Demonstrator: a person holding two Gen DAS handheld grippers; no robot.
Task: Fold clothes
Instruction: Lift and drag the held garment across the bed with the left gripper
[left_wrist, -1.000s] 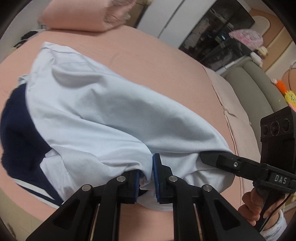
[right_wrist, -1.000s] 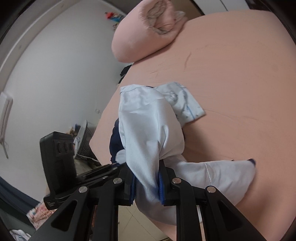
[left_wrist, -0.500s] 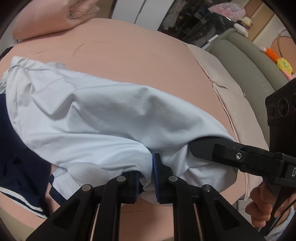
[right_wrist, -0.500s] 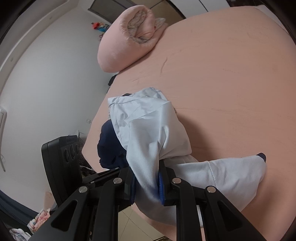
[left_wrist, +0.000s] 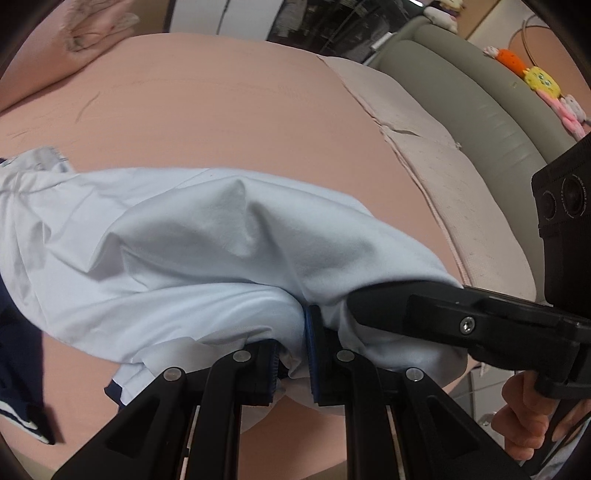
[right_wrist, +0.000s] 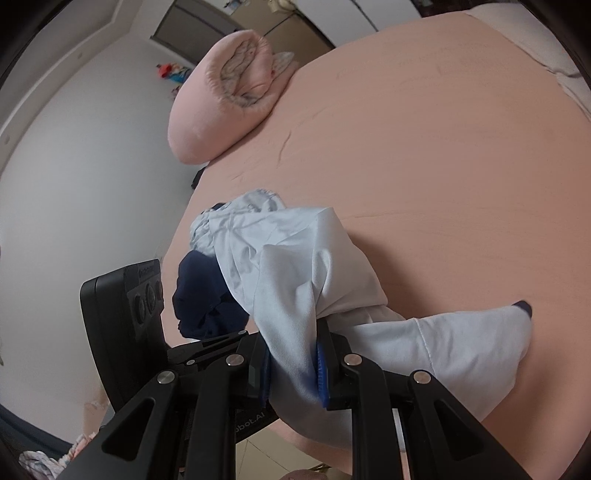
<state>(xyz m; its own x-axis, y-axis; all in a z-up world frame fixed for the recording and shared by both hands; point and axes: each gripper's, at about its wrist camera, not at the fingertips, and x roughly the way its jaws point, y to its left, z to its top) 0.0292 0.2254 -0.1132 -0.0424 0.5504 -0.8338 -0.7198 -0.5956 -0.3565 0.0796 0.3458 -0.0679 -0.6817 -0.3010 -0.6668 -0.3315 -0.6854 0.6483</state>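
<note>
A pale blue shirt (left_wrist: 192, 251) with navy trim lies bunched across the pink bed (left_wrist: 229, 122). My left gripper (left_wrist: 293, 354) is shut on a fold of its hem near the bed's front edge. The right gripper (left_wrist: 373, 302) comes in from the right, its finger tucked under the same cloth. In the right wrist view the shirt (right_wrist: 295, 266) drapes up from the bed (right_wrist: 443, 166) and my right gripper (right_wrist: 293, 365) is shut on a thick fold of it. A sleeve with a navy cuff (right_wrist: 521, 306) trails to the right. The left gripper's body (right_wrist: 122, 317) stands close at the left.
A rolled pink quilt (right_wrist: 229, 99) lies at the bed's far corner. A grey-green padded headboard (left_wrist: 480, 107) with soft toys (left_wrist: 539, 81) runs along the right side. A hand (left_wrist: 528, 417) holds the right gripper's handle. Bare floor (right_wrist: 258, 454) lies below the bed's edge.
Both grippers have swung sideways along the bed with the shirt held in them. The cloth has dragged and stretched out flatter, and more of the headboard side has come into view.
</note>
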